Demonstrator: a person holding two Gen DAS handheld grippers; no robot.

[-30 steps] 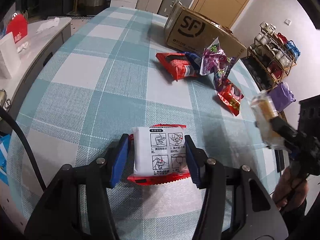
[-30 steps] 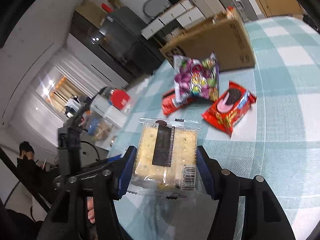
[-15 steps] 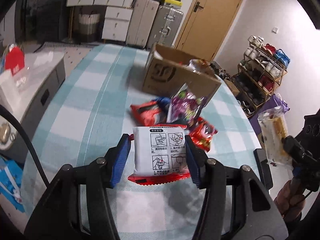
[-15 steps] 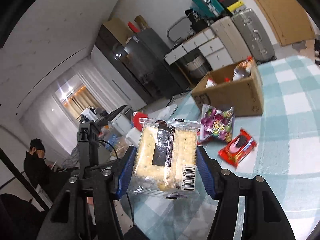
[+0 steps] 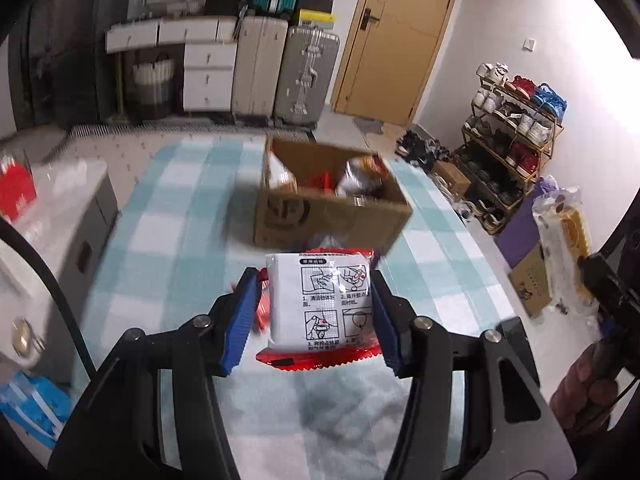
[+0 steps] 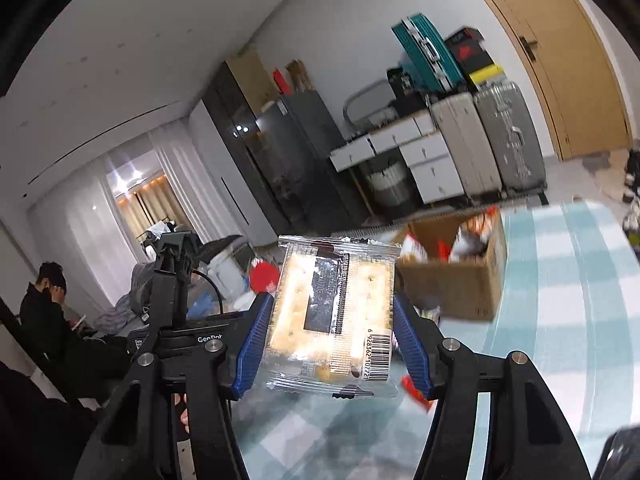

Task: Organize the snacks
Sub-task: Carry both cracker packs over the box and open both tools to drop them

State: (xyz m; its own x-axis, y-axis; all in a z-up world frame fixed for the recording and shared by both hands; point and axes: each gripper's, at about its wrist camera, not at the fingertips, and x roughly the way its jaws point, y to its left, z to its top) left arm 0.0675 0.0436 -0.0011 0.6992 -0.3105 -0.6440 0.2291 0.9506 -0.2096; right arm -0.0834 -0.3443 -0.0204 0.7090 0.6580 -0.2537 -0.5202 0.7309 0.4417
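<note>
Your left gripper fills the lower centre of its frame, blue pads clamped on a packet. Your right gripper sits likewise, pads pressed against a wrapped snack.

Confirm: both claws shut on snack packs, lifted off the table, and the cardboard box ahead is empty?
Not quite. The cardboard box is not empty: the left wrist view shows snack bags inside it. The rest holds: the left claw is shut on the red-and-white pack and the right claw on the clear cracker pack, both held above the table.
</note>
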